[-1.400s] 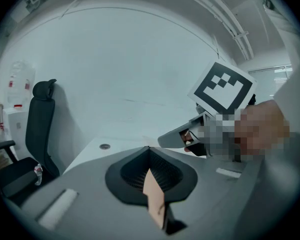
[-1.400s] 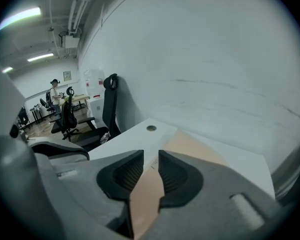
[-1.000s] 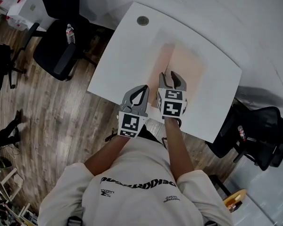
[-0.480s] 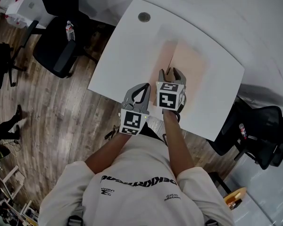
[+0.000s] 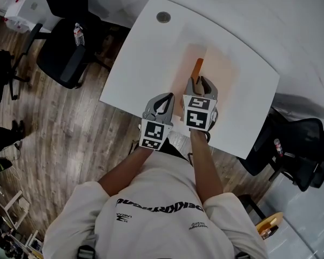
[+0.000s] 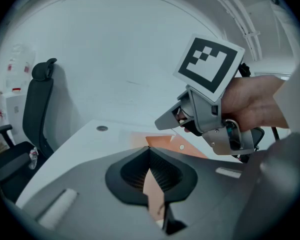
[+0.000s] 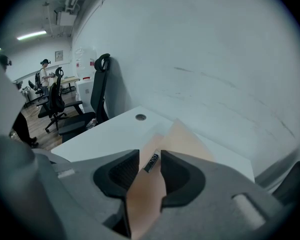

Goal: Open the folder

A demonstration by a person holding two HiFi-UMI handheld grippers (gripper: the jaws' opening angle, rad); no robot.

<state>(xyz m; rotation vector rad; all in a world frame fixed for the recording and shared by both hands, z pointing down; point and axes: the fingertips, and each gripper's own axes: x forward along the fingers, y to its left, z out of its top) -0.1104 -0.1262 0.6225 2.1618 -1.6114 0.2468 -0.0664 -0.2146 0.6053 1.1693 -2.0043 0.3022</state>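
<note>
A pale orange folder (image 5: 222,72) lies on the white table (image 5: 143,53). Its cover (image 5: 197,67) stands lifted at the left side, showing a brighter orange underside. My right gripper (image 5: 199,82) is at that cover's near edge. In the right gripper view the cover (image 7: 185,139) runs between the jaws of the right gripper (image 7: 150,159), which have just been closing and pinch it. My left gripper (image 5: 163,97) hovers at the table's front edge, left of the folder, jaws shut and empty. The left gripper view shows its tips (image 6: 149,150) meeting, with the folder (image 6: 162,141) beyond them.
A round cable grommet (image 5: 163,17) sits near the table's far corner. Black office chairs stand to the left (image 5: 65,58) and right (image 5: 299,144); a bottle (image 5: 78,35) rests on the left one. Wooden floor lies to the left of the table. A white wall runs behind it.
The folder's cover has come up from nearly flat to standing at the fold. My left gripper has sunk a little toward the table's front edge. The right gripper has barely shifted.
</note>
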